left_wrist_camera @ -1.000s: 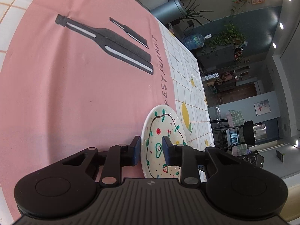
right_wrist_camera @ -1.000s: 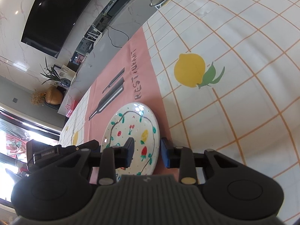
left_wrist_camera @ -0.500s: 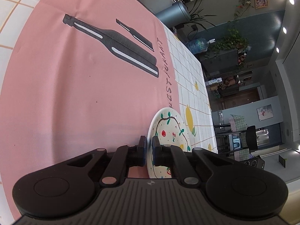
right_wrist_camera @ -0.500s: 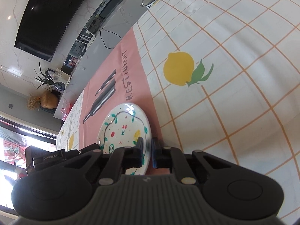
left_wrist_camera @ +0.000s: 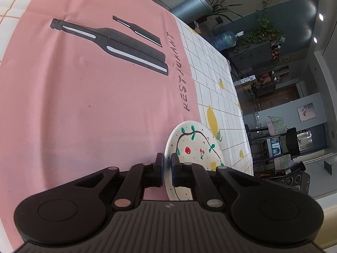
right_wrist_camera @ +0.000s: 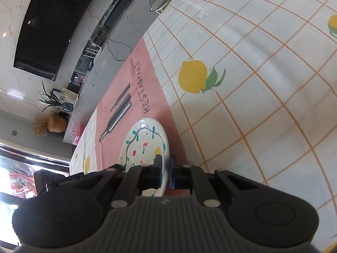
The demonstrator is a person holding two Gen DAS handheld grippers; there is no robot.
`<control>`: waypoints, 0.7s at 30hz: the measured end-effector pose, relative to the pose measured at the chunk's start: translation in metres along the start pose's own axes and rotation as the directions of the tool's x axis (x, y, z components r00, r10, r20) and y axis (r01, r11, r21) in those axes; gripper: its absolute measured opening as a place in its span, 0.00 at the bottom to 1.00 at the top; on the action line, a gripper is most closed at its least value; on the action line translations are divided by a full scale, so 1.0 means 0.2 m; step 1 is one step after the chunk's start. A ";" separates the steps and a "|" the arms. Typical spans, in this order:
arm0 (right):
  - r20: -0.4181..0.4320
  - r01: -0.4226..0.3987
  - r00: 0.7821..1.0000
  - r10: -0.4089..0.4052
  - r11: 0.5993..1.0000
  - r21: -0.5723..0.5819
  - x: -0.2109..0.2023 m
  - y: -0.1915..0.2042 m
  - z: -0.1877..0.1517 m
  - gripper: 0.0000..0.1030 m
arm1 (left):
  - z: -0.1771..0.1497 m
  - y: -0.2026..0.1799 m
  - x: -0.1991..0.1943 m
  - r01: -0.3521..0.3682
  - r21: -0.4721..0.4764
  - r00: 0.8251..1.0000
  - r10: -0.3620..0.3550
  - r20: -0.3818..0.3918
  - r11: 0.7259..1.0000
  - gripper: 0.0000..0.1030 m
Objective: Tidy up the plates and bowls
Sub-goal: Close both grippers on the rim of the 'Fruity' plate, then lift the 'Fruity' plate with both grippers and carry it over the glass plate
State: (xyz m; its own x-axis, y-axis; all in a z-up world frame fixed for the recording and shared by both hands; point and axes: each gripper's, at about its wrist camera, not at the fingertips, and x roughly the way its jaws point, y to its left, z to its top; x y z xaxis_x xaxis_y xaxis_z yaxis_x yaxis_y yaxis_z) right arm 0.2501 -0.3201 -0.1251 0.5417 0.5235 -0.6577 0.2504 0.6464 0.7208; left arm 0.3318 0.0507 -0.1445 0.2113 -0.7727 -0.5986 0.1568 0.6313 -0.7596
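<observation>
A white tablecloth (right_wrist_camera: 263, 88) with orange grid lines and lemon prints covers the table, and on it lies one pink placemat (left_wrist_camera: 84, 105) printed with two dark bottle shapes and the word RESTAURANT. Only one dish is in view: a white plate (left_wrist_camera: 195, 143) painted with vines, cherries and dots, resting at the placemat's edge where pink meets the grid.

The left gripper (left_wrist_camera: 167, 168) is clenched on the plate's rim at one side, and the right gripper (right_wrist_camera: 167, 168) is clenched on the rim at the opposite side. Each gripper body cuts off the nearest part of the plate, so whether the plate is raised off the mat cannot be told.

The right wrist view alone shows the left gripper's body (right_wrist_camera: 54, 181) beyond the plate, plus a dark screen (right_wrist_camera: 52, 27) on a marble wall. The left wrist view alone shows a grey bin (left_wrist_camera: 193, 6) and potted plants.
</observation>
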 end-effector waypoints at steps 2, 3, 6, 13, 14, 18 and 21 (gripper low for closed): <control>-0.006 0.014 1.000 -0.014 1.000 0.018 -0.01 -0.01 -0.02 0.05 | 0.00 -0.01 -0.01 0.019 -0.005 1.000 -0.019 0.001 1.000 0.06; -0.006 0.018 1.000 -0.018 1.000 0.026 -0.01 -0.02 -0.02 0.05 | 0.00 -0.01 -0.02 0.030 -0.011 1.000 -0.030 0.001 0.999 0.06; -0.004 0.012 1.000 -0.012 0.999 0.036 -0.03 -0.03 -0.04 0.05 | 0.00 -0.02 -0.02 0.048 -0.018 0.999 -0.048 -0.006 0.999 0.06; 0.002 0.009 1.000 -0.009 0.999 0.031 -0.13 0.00 -0.08 0.05 | -0.01 -0.06 0.02 0.040 -0.003 0.998 -0.040 -0.053 0.999 0.06; 0.007 0.009 1.000 -0.010 0.999 0.033 -0.14 0.00 -0.09 0.05 | -0.02 -0.08 0.03 0.038 0.004 0.997 -0.038 -0.063 0.999 0.06; 0.027 -0.001 1.000 0.000 0.999 0.047 -0.23 -0.01 -0.11 0.05 | -0.05 -0.11 0.08 0.038 -0.001 0.992 -0.037 -0.117 0.999 0.07; 0.048 0.013 0.999 -0.015 0.999 0.048 -0.31 -0.02 -0.13 0.05 | -0.09 -0.16 0.13 0.025 0.035 0.988 -0.019 -0.155 0.999 0.09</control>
State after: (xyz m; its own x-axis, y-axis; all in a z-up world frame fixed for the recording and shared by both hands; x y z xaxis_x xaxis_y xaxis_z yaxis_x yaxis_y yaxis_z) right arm 0.1943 -0.3394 -0.0927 0.5755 0.4868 -0.6571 0.2952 0.6257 0.7221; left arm 0.3148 0.0088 -0.1399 0.0558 -0.7857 -0.6161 0.1956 0.6137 -0.7649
